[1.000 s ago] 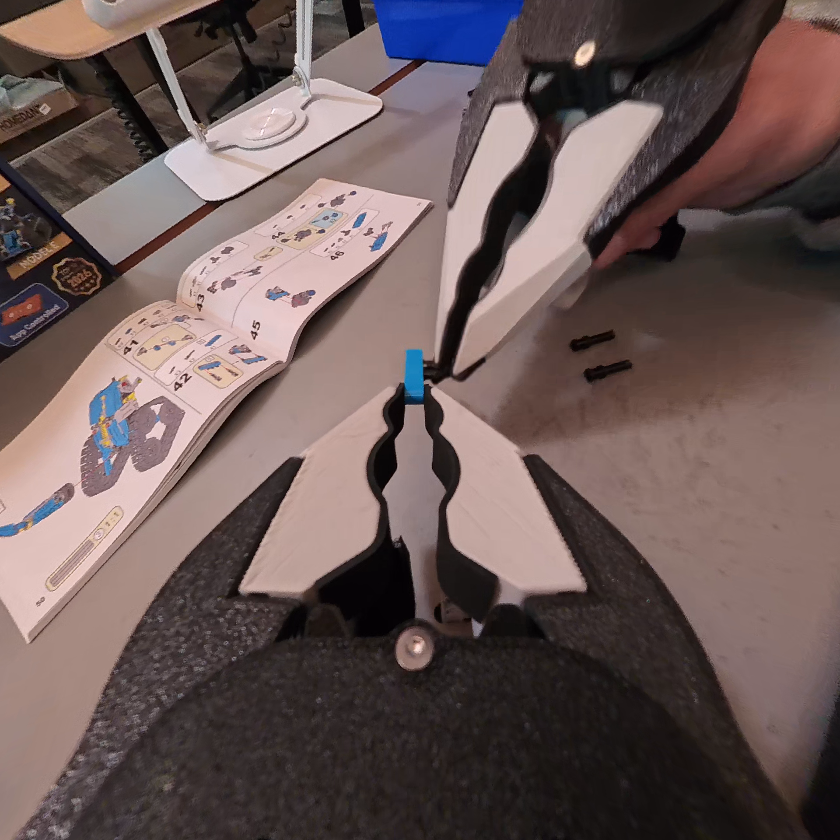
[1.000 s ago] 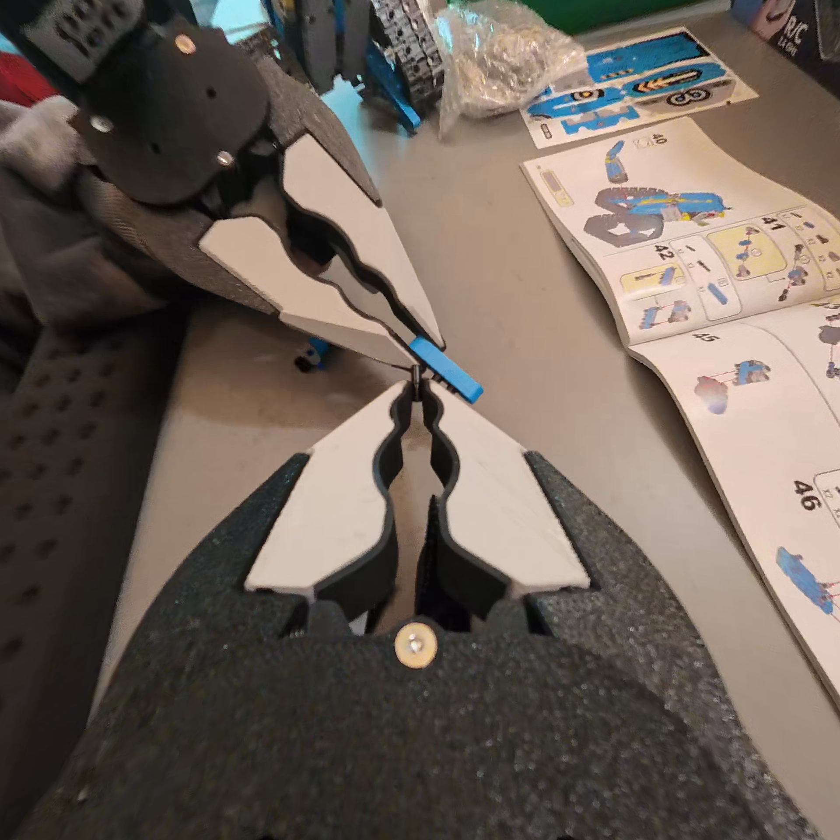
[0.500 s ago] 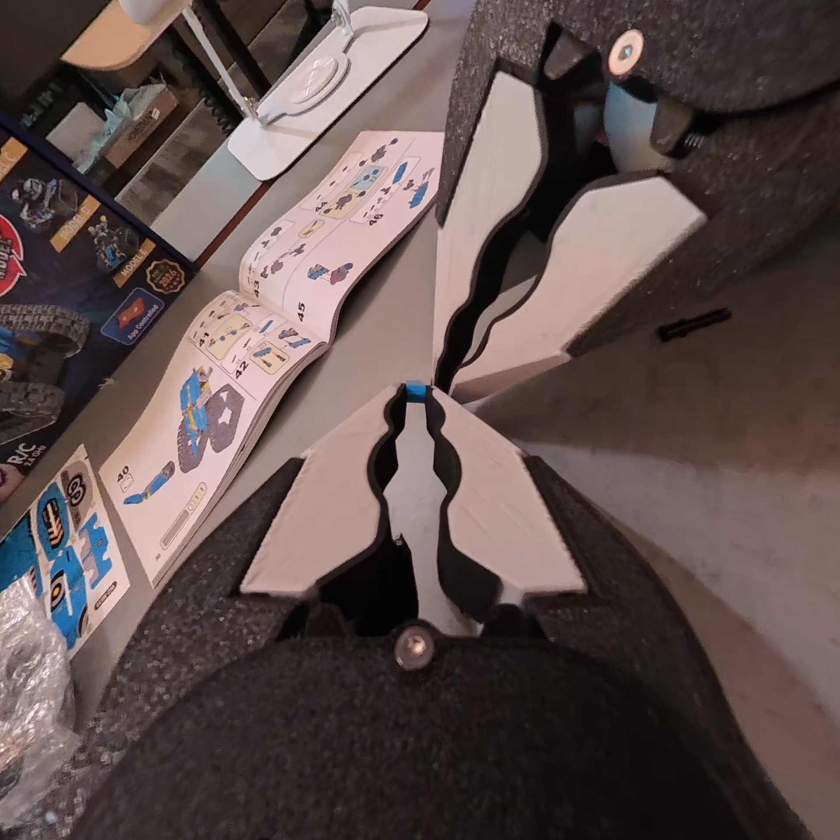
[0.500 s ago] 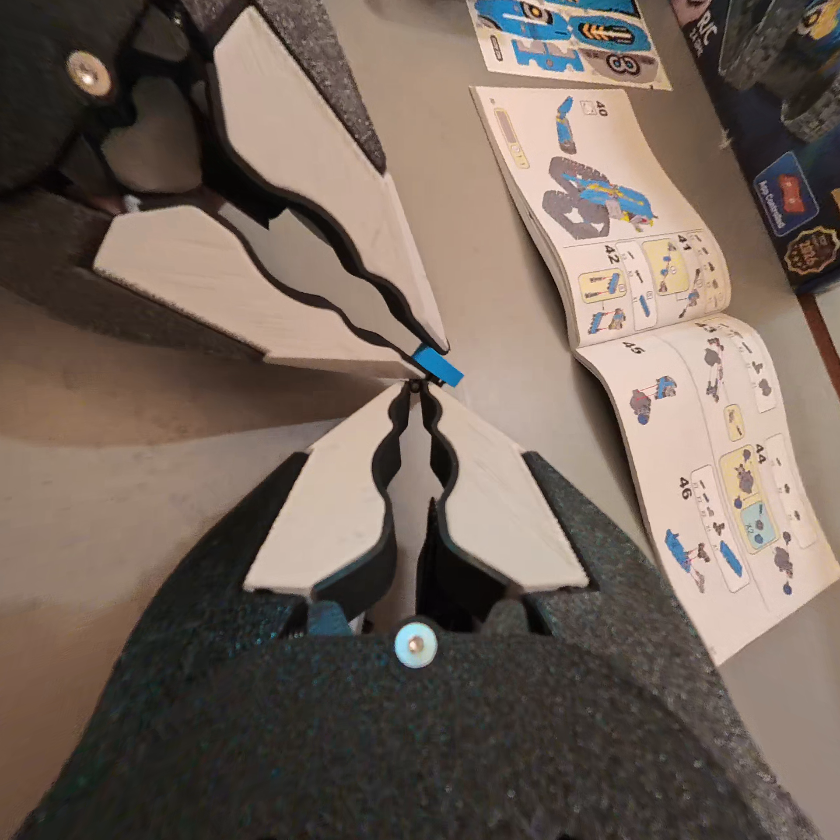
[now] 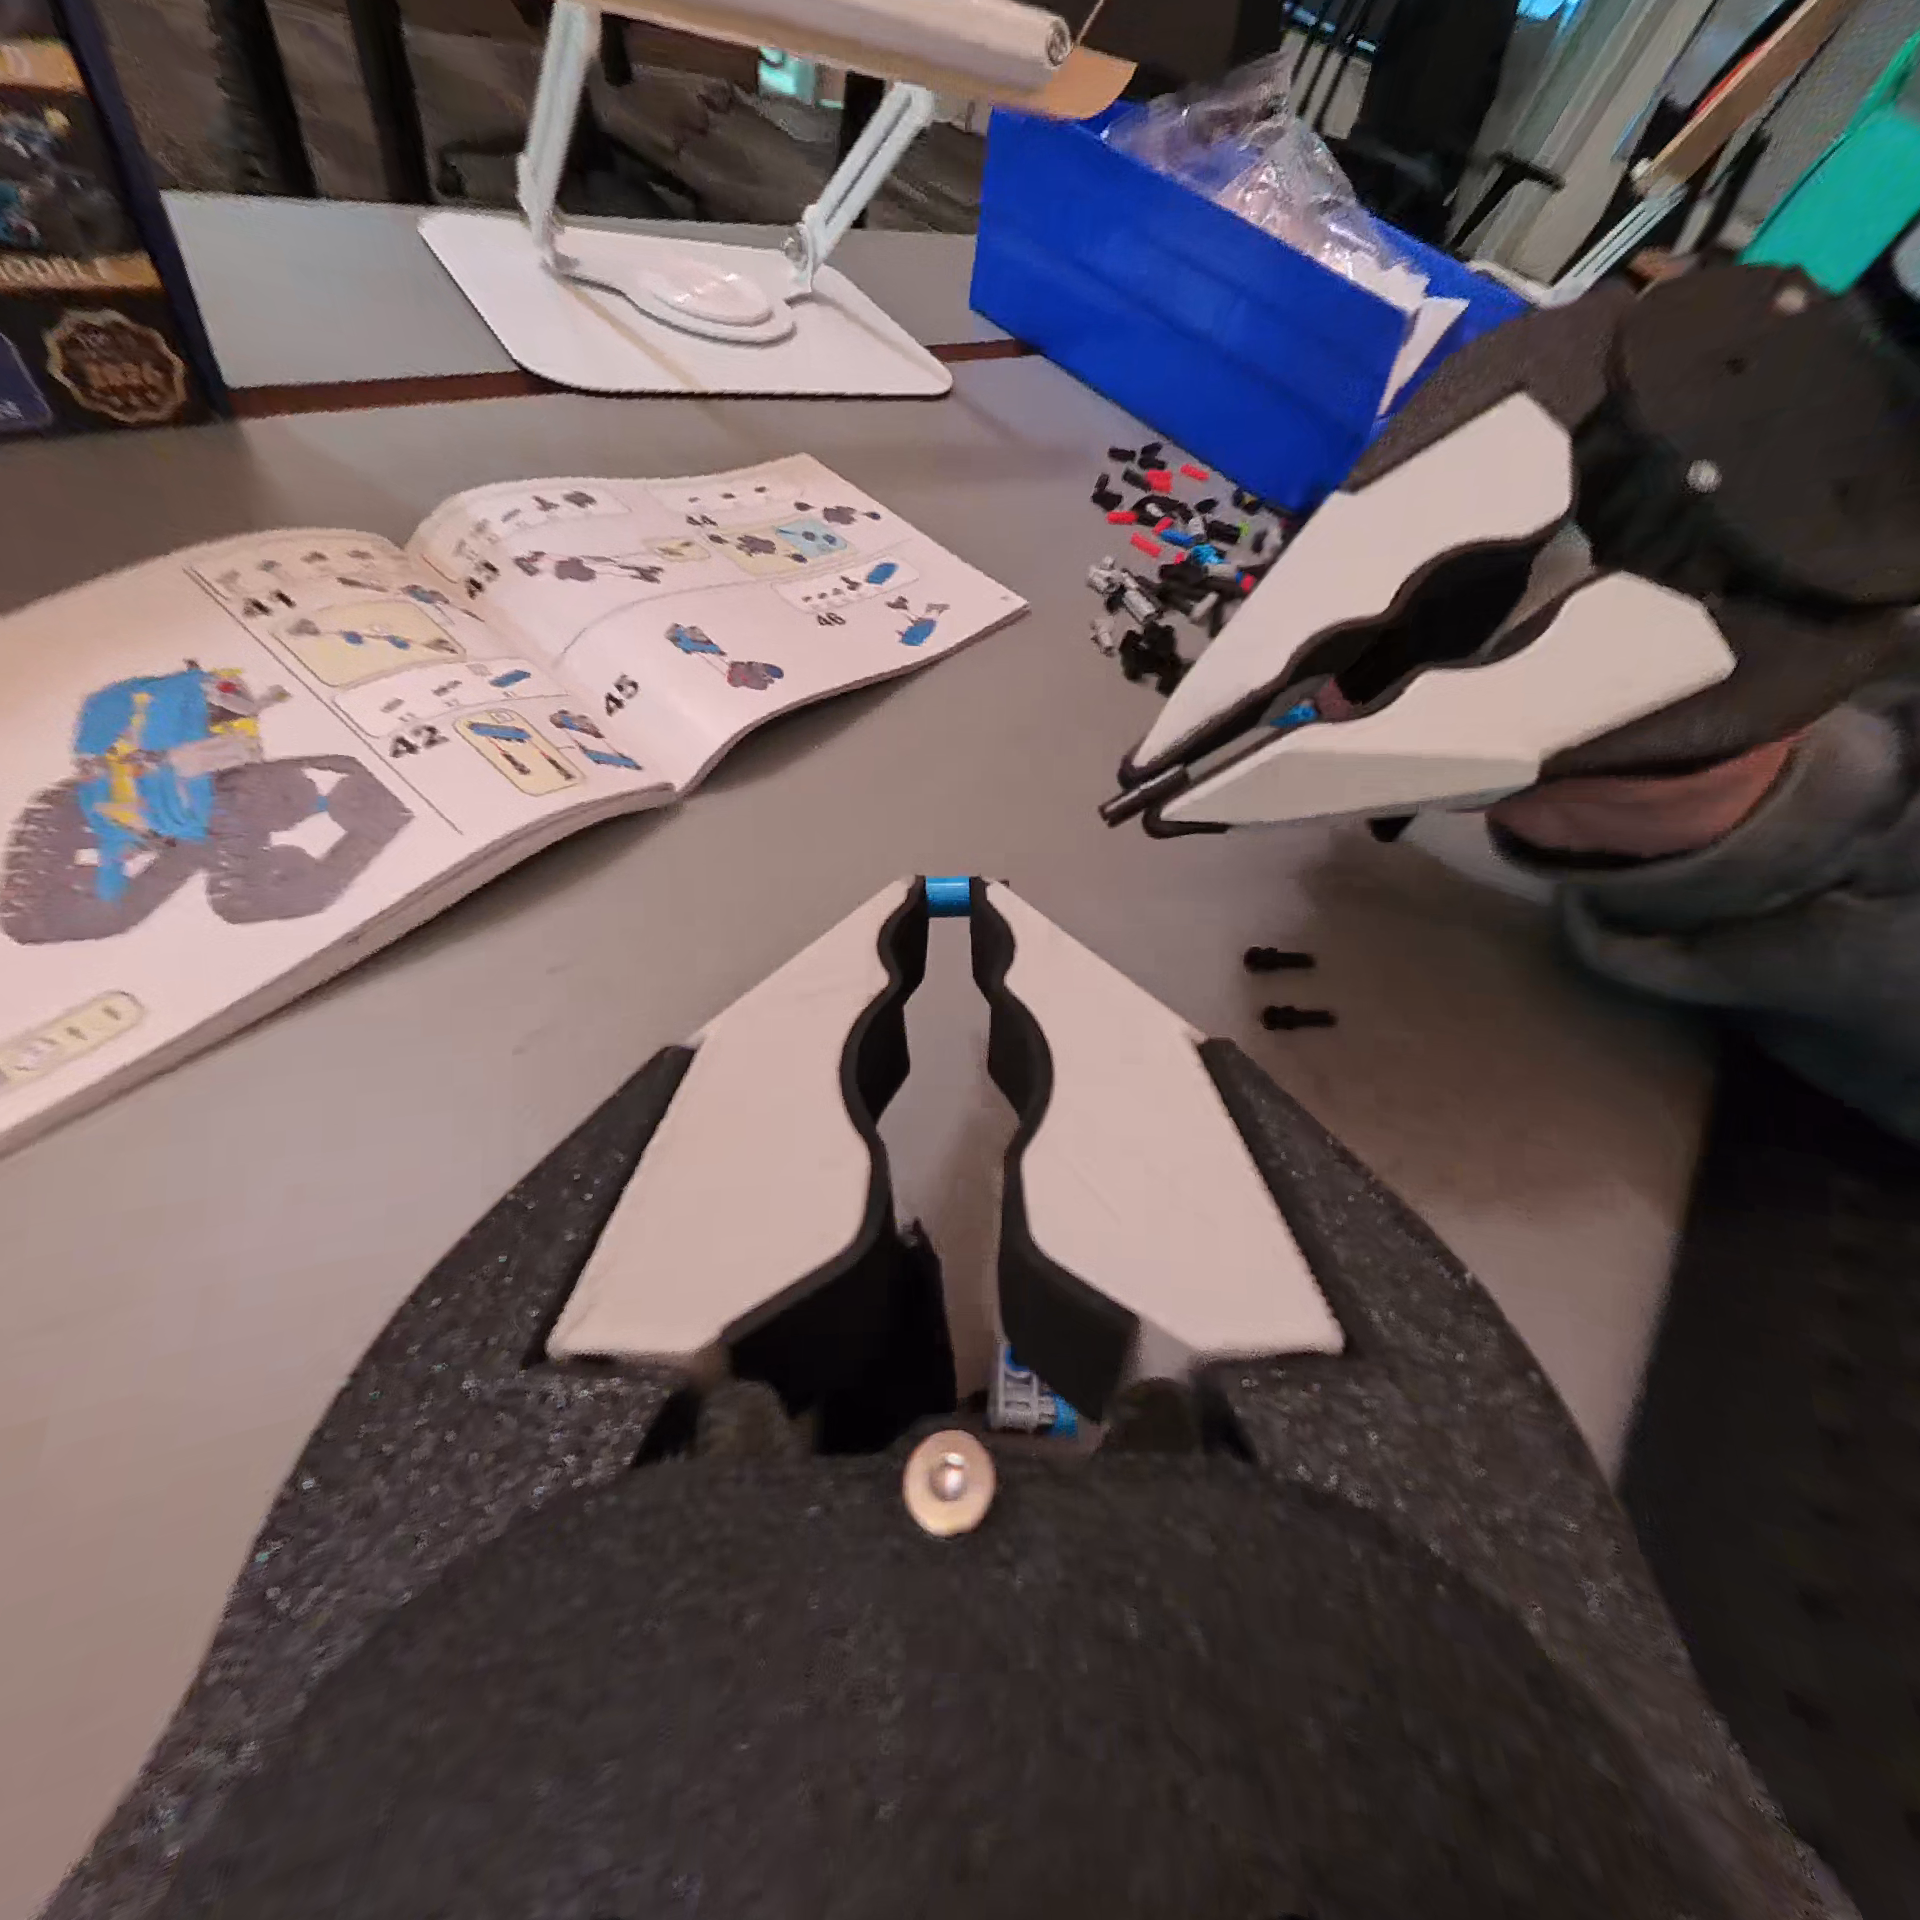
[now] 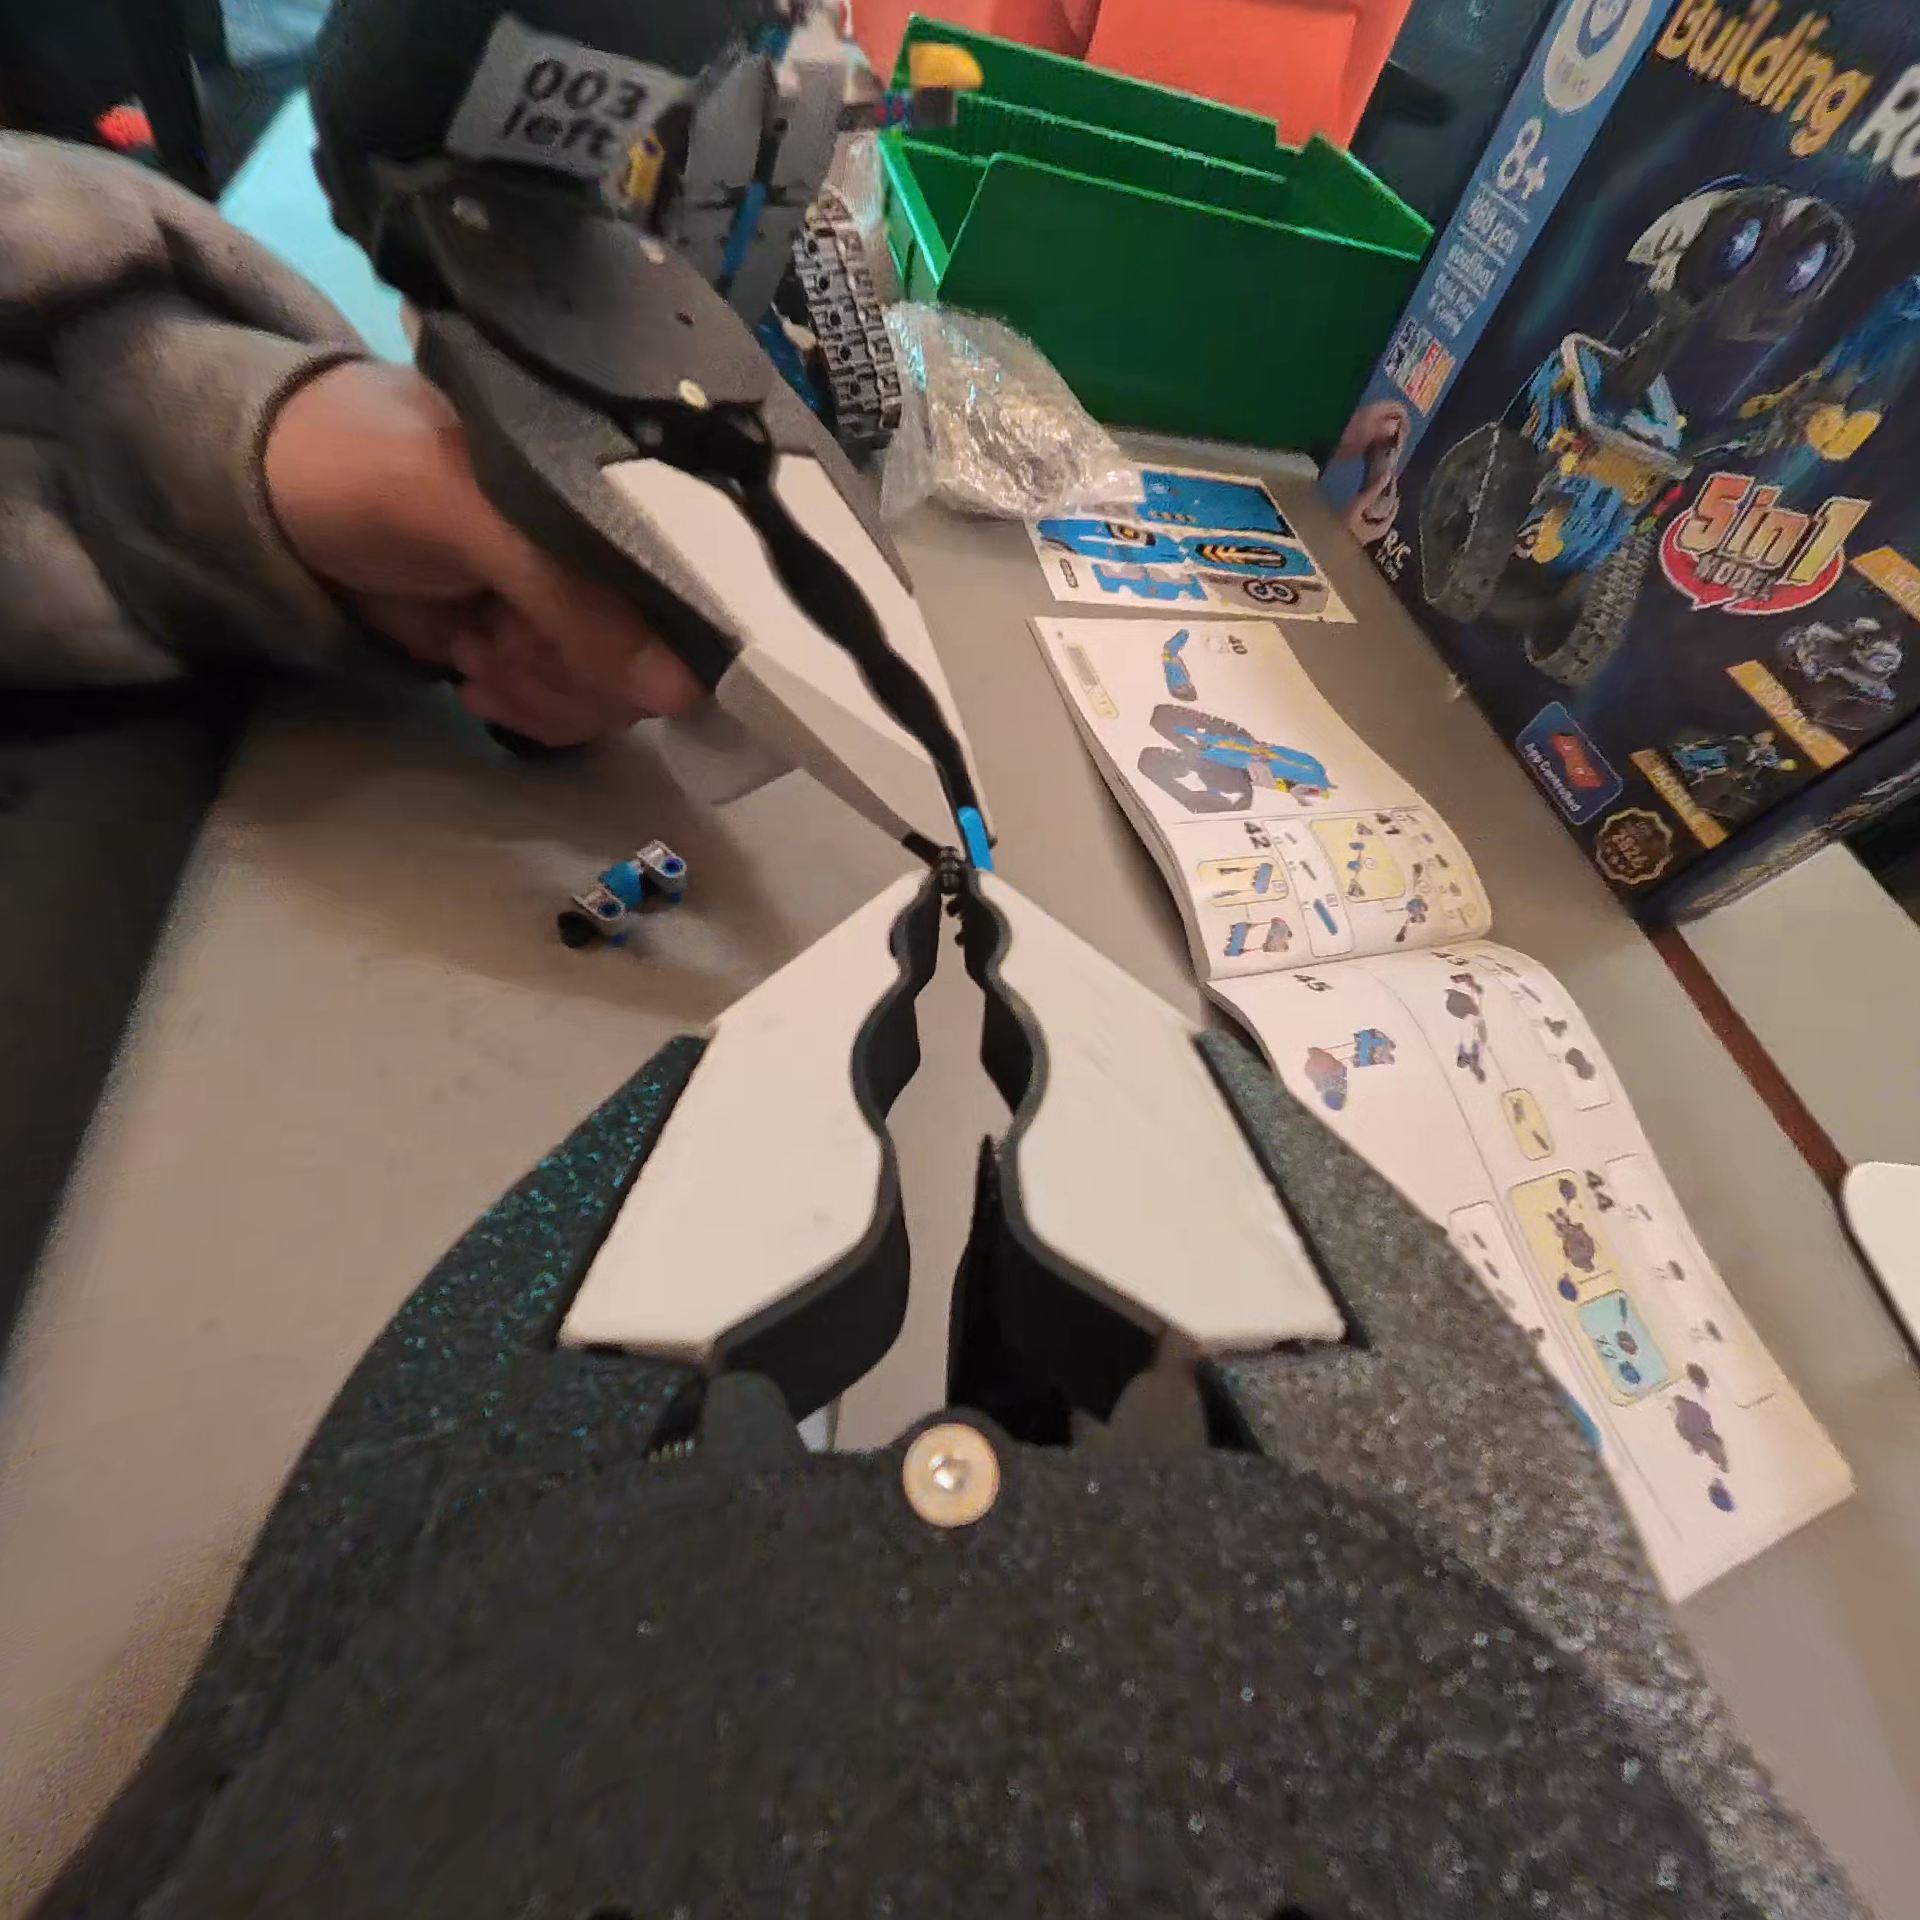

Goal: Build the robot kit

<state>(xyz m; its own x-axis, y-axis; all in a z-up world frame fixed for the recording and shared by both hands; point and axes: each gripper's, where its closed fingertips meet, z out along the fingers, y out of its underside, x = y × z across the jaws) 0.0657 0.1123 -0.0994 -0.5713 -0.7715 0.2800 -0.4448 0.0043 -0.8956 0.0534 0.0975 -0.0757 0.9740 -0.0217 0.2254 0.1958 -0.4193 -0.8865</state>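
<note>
My left gripper [image 5: 948, 902] is shut on a small blue beam [image 5: 948, 896] that sticks out end-on from its tips. My right gripper [image 6: 948, 885] is shut on a thin black pin [image 6: 948, 862]. In the left wrist view the right gripper [image 5: 1143, 812] is up and to the right of the left tips, a short gap away, with the black pin [image 5: 1124, 806] pointing left. In the right wrist view the left gripper [image 6: 961, 826] comes down from the upper left and its blue beam [image 6: 969, 831] is just beyond the pin. Whether they touch cannot be told.
An open instruction booklet [image 5: 499, 665] lies left of the grippers. Two loose black pins [image 5: 1278, 958] and a pile of small parts [image 5: 1174, 561] lie by a blue bin [image 5: 1174, 301]. A small blue-grey assembly [image 6: 623, 894], a plastic bag [image 6: 997, 416], a green bin [image 6: 1143, 260] and a kit box [image 6: 1662, 416] stand around the grey table. Only a small space, under 4 cm, lies between the two pairs of fingers.
The two grippers, tip to tip before, have drawn a little apart, the right one off to the right. Both still hold their pieces. Both views have tilted up from the table.
</note>
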